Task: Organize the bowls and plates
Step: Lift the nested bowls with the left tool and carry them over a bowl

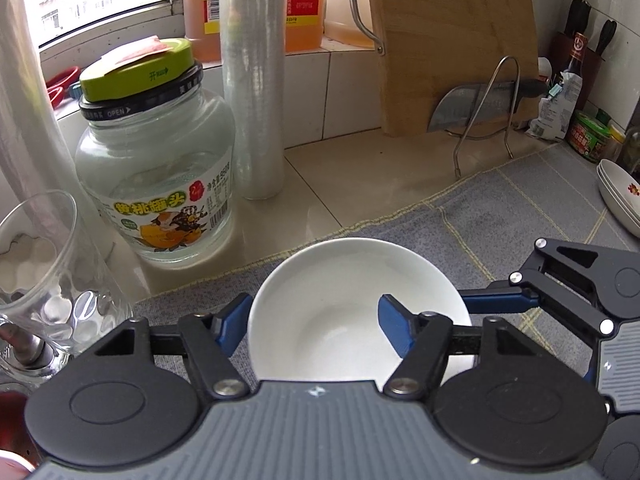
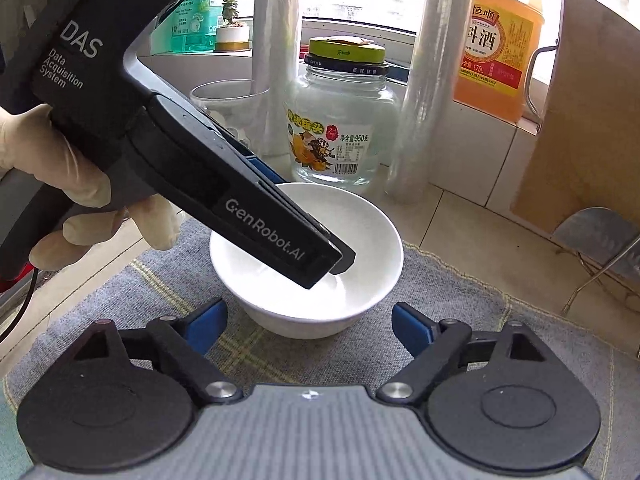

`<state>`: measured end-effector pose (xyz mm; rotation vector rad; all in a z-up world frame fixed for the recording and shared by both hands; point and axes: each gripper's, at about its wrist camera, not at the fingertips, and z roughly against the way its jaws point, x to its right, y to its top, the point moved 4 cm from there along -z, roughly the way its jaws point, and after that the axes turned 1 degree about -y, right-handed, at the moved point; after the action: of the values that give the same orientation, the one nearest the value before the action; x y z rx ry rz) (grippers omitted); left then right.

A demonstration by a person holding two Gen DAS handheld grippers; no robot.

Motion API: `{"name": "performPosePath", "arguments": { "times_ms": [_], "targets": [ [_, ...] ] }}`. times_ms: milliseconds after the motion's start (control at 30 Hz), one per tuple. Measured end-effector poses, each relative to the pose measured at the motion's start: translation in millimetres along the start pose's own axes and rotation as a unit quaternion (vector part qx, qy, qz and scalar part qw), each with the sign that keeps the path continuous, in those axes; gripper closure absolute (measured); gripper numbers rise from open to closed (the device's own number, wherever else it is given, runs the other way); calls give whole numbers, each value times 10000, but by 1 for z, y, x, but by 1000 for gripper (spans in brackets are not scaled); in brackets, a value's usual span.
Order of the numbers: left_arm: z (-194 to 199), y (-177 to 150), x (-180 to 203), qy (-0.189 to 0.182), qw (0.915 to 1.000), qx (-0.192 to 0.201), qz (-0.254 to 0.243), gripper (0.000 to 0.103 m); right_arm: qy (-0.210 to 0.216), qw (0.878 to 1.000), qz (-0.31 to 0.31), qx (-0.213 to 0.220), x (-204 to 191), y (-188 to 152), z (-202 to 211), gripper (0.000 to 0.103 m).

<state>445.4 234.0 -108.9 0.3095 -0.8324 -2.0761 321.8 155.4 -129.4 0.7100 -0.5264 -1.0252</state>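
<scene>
A white bowl point(image 1: 340, 280) stands upright on a grey mat point(image 1: 500, 208). My left gripper point(image 1: 312, 324) straddles its left wall: one blue pad is outside the rim, the other hangs inside the bowl away from the wall, so it is open. In the right wrist view the left gripper point(image 2: 308, 224) reaches down into the bowl point(image 2: 360, 240) from the upper left. My right gripper point(image 2: 310, 326) is open, with its pads either side of the bowl's near wall and apart from it. A stack of white flowered plates point(image 1: 620, 196) lies at the mat's right edge.
Behind the bowl stand a glass jar point(image 1: 160, 160), a cling film roll point(image 1: 256, 80) and a drinking glass point(image 1: 40, 260). A wooden cutting board point(image 1: 452, 40) and a cleaver point(image 1: 472, 108) on a wire rack are at the back right. A gloved hand point(image 2: 80, 184) holds the left gripper.
</scene>
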Motion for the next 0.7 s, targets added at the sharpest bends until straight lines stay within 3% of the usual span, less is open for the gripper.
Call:
{"name": "performPosePath", "arguments": {
  "times_ms": [700],
  "targets": [
    [12,-3,12,-120,9997,-68,-213,36,67,9999,42,-66,-4,6,7,18]
  ]
}}
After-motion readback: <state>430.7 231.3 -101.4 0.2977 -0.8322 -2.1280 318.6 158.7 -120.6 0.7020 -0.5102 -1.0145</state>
